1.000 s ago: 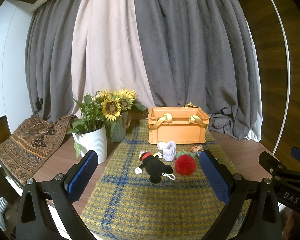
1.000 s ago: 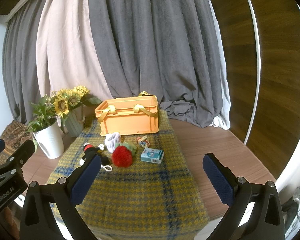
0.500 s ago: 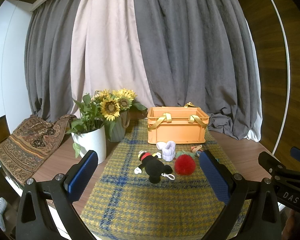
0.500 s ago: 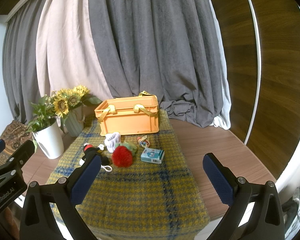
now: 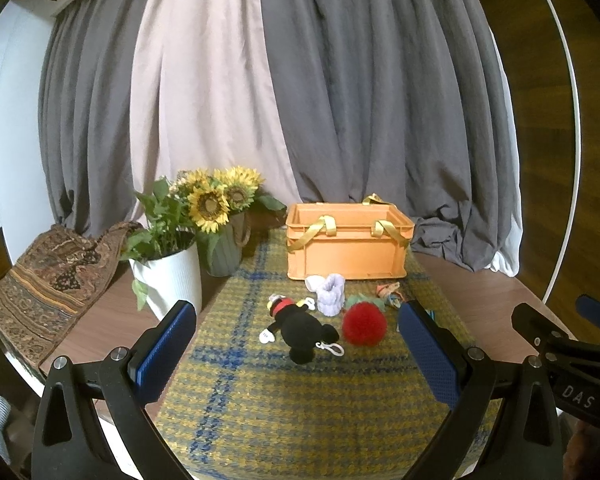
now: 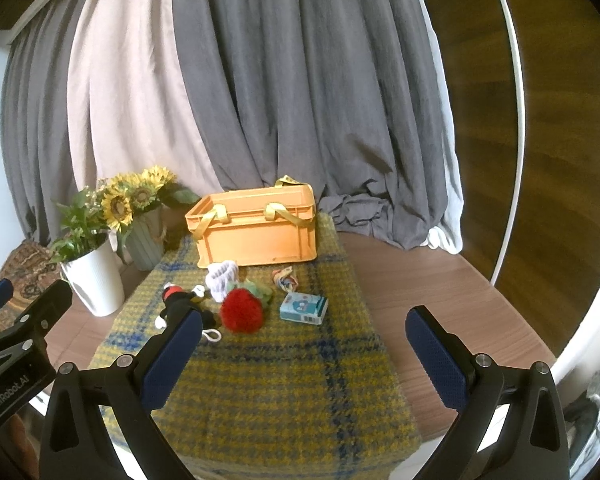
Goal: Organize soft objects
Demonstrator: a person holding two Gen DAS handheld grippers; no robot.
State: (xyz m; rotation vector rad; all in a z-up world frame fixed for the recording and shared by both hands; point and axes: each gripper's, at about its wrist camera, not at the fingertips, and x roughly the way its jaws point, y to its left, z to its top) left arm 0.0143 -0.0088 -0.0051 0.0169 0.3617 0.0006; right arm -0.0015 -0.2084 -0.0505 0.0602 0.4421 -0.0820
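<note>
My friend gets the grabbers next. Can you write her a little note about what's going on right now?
Left gripper: open, holding nothing, held back from the toys.
Right gripper: open, holding nothing too.
On the plaid cloth, in front of the orange basket: black plush mouse, red pompom, white knit sock, a small colourful bundle and a blue packet.
Done: nothing picked up.
Left: put the soft things away, likely in the basket.

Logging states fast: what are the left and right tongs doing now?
Left tongs: open, holding nothing.
Right tongs: open, holding nothing.
</note>
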